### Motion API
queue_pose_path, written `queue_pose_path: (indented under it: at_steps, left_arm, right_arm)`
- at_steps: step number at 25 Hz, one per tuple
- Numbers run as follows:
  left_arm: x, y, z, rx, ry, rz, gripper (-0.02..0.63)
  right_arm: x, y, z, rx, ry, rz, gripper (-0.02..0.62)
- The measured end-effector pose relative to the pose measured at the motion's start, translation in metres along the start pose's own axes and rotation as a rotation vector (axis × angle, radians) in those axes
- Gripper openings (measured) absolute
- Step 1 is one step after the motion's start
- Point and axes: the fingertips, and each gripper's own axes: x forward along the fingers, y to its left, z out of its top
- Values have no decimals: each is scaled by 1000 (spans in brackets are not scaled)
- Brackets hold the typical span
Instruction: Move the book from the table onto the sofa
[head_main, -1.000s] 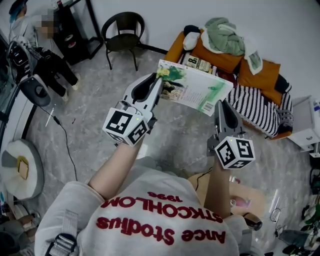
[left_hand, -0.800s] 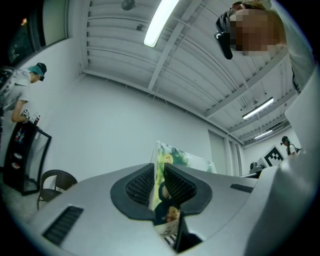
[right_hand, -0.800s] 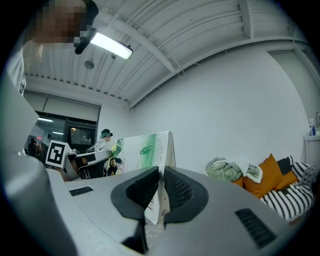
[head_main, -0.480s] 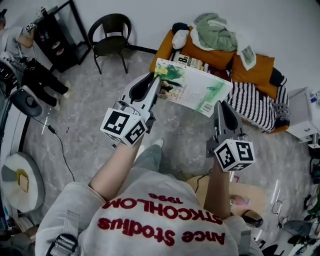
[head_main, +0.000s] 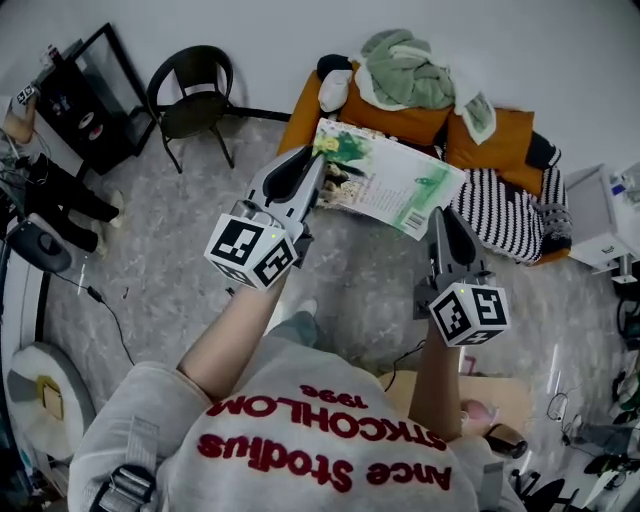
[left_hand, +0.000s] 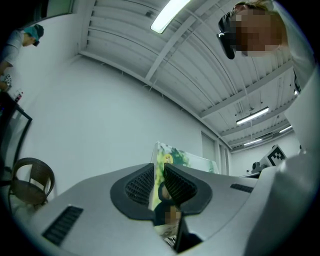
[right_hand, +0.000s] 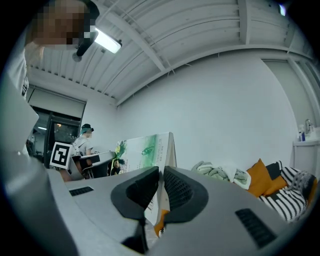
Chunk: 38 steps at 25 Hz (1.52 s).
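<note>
I'm holding the book (head_main: 385, 180) in the air between both tools, over the floor just short of the sofa (head_main: 302, 112). The left hand-held gripper (head_main: 318, 162) is clenched on its left edge and the right hand-held gripper (head_main: 440, 214) on its near right corner. Each gripper view shows the pads pressed on the cover.

The book's far edge covers part of the sofa. A heap of green clothes (head_main: 405, 72), orange cushions (head_main: 490, 135) and a striped blanket (head_main: 505, 212) hide most of the rest, so I cannot make out any bare seat. A white cabinet (head_main: 590, 215) just beside the sofa's right end is cut off by the frame.

The marbled floor (head_main: 160, 240) before the sofa lies open. A black chair (head_main: 190, 90) stands off to the left.
</note>
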Motion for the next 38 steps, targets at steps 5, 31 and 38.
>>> queue_pose_path:
  at_steps: [5,31,38]
  left_arm:
    - [50,19,-5,-8,12,-58,66]
    - [210,104,-30,-56,18,-258,66]
    - [223,115,-37,-61,25,-254,66]
  right_arm:
    - [35,-28,10,-3,-14,-54,58]
    - [161,-103,23,-12,-57,-246,58]
    - [178,-113,17,11,-48,-242,58]
